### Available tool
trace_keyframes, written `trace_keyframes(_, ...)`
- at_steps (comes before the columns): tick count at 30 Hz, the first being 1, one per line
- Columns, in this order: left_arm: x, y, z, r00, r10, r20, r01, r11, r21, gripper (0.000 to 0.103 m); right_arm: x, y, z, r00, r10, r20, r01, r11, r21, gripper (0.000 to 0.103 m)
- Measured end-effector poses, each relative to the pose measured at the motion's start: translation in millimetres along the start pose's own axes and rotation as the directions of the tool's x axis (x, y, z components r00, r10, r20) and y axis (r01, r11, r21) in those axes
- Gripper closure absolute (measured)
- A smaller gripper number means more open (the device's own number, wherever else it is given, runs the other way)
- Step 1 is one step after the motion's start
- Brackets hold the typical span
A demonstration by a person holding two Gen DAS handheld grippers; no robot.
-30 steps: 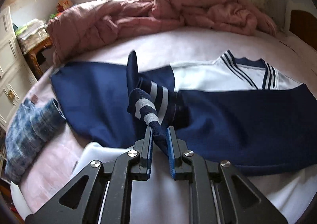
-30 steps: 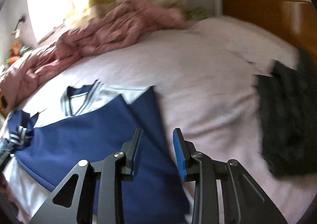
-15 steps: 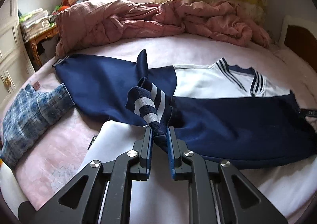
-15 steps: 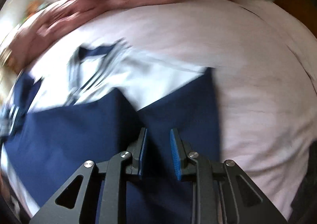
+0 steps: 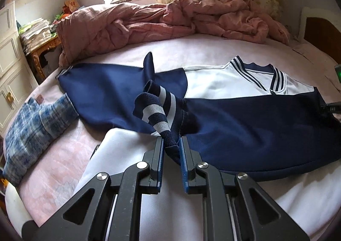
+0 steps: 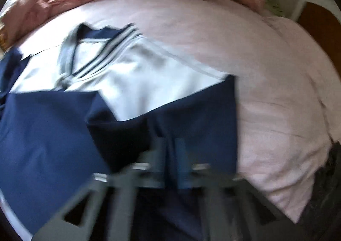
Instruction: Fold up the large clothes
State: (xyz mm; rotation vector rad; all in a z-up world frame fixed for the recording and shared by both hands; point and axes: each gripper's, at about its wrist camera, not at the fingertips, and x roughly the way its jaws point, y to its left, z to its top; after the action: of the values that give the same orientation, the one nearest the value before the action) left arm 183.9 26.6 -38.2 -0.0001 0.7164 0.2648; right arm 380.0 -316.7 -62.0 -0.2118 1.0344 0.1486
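A navy and white jacket point(image 5: 245, 126) lies spread on the pink bed sheet point(image 5: 191, 49), its striped collar toward the headboard. My left gripper point(image 5: 171, 143) is shut on the jacket's navy cuff with grey stripes point(image 5: 156, 111), which stands lifted above the body with the sleeve bunched behind it. In the blurred right wrist view my right gripper point(image 6: 170, 145) sits low on the navy fabric point(image 6: 202, 117) beside the white shoulder panel point(image 6: 138, 74). Its jaws are closing tight, with a fold of that navy cloth between them.
A crumpled pink quilt point(image 5: 170, 21) fills the far side of the bed. A blue plaid garment point(image 5: 32, 128) lies at the left edge. A dark garment point(image 6: 326, 187) lies right of the jacket. A wooden headboard point(image 6: 315, 25) and white cabinet point(image 5: 8, 66) border the bed.
My right gripper swung left and down from over the sheet onto the jacket's navy fabric, and its jaws narrowed. My left gripper kept the cuff and shifted slightly.
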Motion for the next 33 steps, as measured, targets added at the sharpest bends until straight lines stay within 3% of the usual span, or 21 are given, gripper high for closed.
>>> trace_keyframes(1,1.0,-0.5,4.3,1.000,-0.004,0.004,0.004,1.000,0.001,0.089,-2.2,-3.6,0.9,1.000,0.009,0.013,-0.009,1.000,0.021,0.100)
trace_keyframes(5,28.2,6.3,34.1,0.996,-0.077,-0.043,0.073,0.993,-0.088,0.089,-21.1,-38.5,6.2,0.971,-0.211,0.115,0.193,0.969,0.153,0.100)
trace_keyframes(7,43.5,6.6,46.8,0.988,-0.139,-0.074,0.129,0.984,-0.120,0.090,-24.3,-61.8,8.3,0.981,-0.164,0.107,0.136,0.963,0.234,0.100)
trace_keyframes(9,54.6,0.6,59.0,0.980,-0.183,-0.077,0.174,0.978,-0.116,0.090,-28.3,-82.1,8.9,0.977,-0.181,0.115,0.143,0.949,0.282,0.100)
trace_keyframes(12,74.1,-19.3,71.7,0.982,-0.165,-0.095,0.161,0.986,-0.048,0.089,-26.4,-102.0,8.8,0.972,-0.208,0.106,0.167,0.936,0.310,0.100)
trace_keyframes(15,94.1,-25.5,78.7,0.972,-0.190,-0.139,0.178,0.980,-0.092,0.089,-15.2,-113.6,5.4,0.972,-0.222,0.077,0.186,0.928,0.324,0.100)
trace_keyframes(18,105.4,-30.2,80.0,0.975,-0.162,-0.152,0.153,0.986,-0.071,0.088,1.0,-114.0,6.7,0.973,-0.224,0.058,0.192,0.922,0.336,0.100)
trace_keyframes(22,102.5,-29.9,73.5,0.982,-0.127,-0.140,0.125,0.992,-0.024,0.076,4.2,-110.7,7.1,0.971,-0.233,0.060,0.201,0.921,0.335,0.100)
trace_keyframes(24,88.6,-25.7,69.9,0.994,-0.082,-0.078,0.083,0.996,0.016,0.060,-7.4,-104.0,6.4,0.957,-0.273,0.097,0.232,0.923,0.307,0.100)
trace_keyframes(26,68.9,-18.2,68.1,0.996,-0.086,-0.010,0.086,0.996,0.032,0.036,-28.3,-100.4,3.5,0.944,-0.288,0.161,0.230,0.925,0.302,0.094)
trace_keyframes(30,27.7,1.4,70.9,0.987,-0.131,0.097,0.130,0.991,0.022,0.030,-74.1,-97.6,-5.8,0.928,-0.262,0.264,0.168,0.929,0.331,0.086)
trace_keyframes(33,-3.8,14.4,72.7,0.977,-0.142,0.160,0.142,0.990,0.012,0.021,-112.0,-83.1,-17.4,0.913,-0.247,0.325,0.140,0.938,0.318,0.085)
